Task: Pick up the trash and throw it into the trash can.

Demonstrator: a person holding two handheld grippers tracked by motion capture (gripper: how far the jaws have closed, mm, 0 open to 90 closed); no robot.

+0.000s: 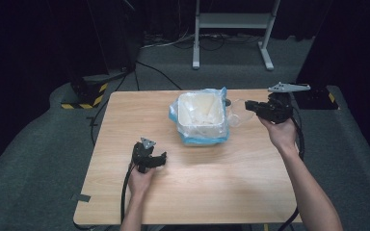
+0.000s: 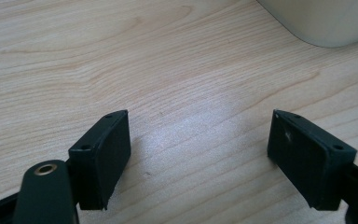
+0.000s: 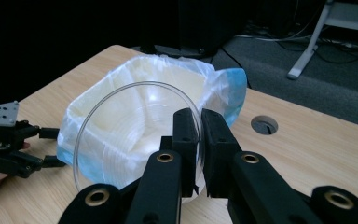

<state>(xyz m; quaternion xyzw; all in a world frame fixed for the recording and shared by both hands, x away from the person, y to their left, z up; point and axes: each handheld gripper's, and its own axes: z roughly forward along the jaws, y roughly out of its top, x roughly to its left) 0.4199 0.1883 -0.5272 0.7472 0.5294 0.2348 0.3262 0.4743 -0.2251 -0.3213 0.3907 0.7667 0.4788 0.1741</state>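
A white square bin [image 1: 203, 127] lined with a blue-edged plastic bag [image 3: 226, 86] stands at the far middle of the wooden table [image 1: 212, 178]. My right gripper [image 1: 247, 106] hovers just right of it, shut on the rim of a clear round bowl [image 1: 236, 114]. In the right gripper view the bowl [image 3: 121, 126] tilts on edge in front of the bin, its rim pinched between the jaws of the right gripper [image 3: 199, 120]. My left gripper [image 1: 160, 159] rests low over the table's near left, open, with bare wood between its jaws [image 2: 198, 154]. A corner of the bin [image 2: 326, 23] shows beyond it.
A round cable hole [image 3: 264, 124] sits in the table behind the bin. A metal stand [image 1: 231, 21] and cables are on the grey floor beyond the far edge. A black box [image 1: 318, 98] lies off the table's right corner.
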